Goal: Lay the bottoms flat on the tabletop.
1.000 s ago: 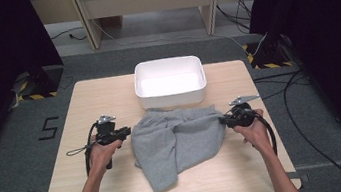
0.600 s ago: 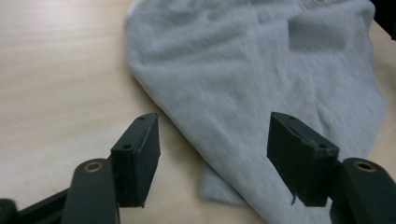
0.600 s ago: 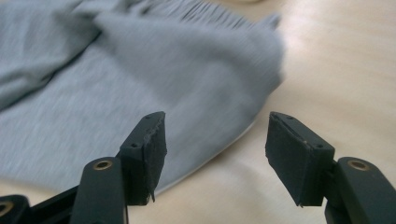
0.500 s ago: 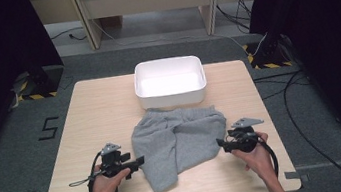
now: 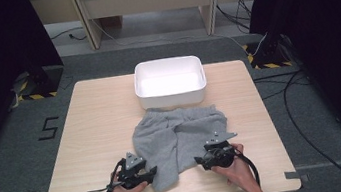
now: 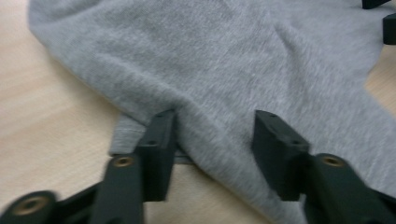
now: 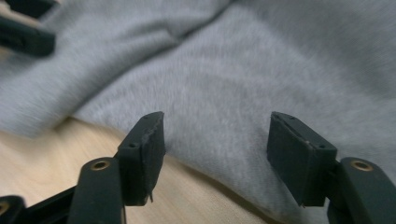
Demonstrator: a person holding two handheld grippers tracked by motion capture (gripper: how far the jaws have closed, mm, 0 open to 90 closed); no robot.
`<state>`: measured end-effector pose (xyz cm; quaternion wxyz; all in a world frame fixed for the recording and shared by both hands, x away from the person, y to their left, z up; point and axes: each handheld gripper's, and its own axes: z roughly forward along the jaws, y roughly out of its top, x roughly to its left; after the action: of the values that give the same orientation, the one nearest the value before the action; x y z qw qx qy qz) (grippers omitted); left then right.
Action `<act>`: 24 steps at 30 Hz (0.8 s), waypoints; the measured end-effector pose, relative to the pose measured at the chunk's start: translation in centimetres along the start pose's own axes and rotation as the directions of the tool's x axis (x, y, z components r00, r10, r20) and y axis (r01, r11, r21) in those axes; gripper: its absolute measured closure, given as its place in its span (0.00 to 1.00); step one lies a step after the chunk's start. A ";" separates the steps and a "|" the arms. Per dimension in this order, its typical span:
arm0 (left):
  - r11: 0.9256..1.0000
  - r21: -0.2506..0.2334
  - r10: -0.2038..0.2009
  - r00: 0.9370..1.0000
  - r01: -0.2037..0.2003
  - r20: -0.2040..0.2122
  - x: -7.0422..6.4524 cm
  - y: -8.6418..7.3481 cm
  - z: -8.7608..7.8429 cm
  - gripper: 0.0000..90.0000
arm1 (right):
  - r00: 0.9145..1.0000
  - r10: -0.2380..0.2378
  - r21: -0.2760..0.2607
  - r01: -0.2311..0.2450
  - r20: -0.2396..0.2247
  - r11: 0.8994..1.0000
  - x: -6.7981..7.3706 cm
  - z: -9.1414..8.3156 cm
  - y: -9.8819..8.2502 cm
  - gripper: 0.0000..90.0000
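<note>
Two hand-held grippers flank the near end of grey sweat shorts (image 5: 179, 137) lying crumpled mid-table (image 5: 96, 121), just near of a white tub (image 5: 170, 82). Left hand-held gripper (image 6: 212, 135): jaws apart, just been closing, straddling the near hem without pinching. Right hand-held gripper (image 7: 215, 149): jaws apart, cloth edge between them, unclamped.

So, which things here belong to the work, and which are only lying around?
In the work:
grey garment
left gripper, jaws open at its near edge
right gripper, jaws open at its edge

Lying around:
white tub, past the garment
floor cables
</note>
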<state>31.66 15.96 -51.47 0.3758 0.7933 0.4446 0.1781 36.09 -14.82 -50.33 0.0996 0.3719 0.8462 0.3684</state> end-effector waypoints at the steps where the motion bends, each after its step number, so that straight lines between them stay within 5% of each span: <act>1: 1.000 -0.005 0.022 1.000 -0.023 -0.003 -0.2 -0.1 0.0 0.67 | 0.999 -0.028 0.004 0.028 0.019 1.000 0.1 0.4 -0.1 0.48; 5: 0.999 -0.006 0.054 0.999 -0.054 0.006 -0.3 0.1 0.1 0.86 | 0.995 -0.088 0.007 0.087 0.055 0.996 0.0 0.2 -0.2 0.67; 9: 0.999 -0.004 0.046 0.998 -0.046 0.041 0.2 0.2 -0.2 0.92 | 0.993 -0.111 0.000 0.111 0.038 0.994 -0.5 -0.1 -0.5 0.86; 13: 0.999 -0.022 0.026 0.997 -0.025 0.068 1.3 0.6 -1.3 0.93 | 0.995 -0.100 0.004 0.100 0.010 0.995 -1.1 -0.6 -0.7 0.90; 24: 0.996 -0.075 -0.035 0.996 0.041 0.078 4.8 1.5 -3.2 0.93 | 0.998 -0.042 -0.024 0.044 0.050 0.999 -5.0 -4.2 -1.4 0.91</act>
<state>33.10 20.88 -48.53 0.4260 0.7760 0.4378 0.1571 36.98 -21.20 -48.86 0.1330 0.3612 0.8466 0.3676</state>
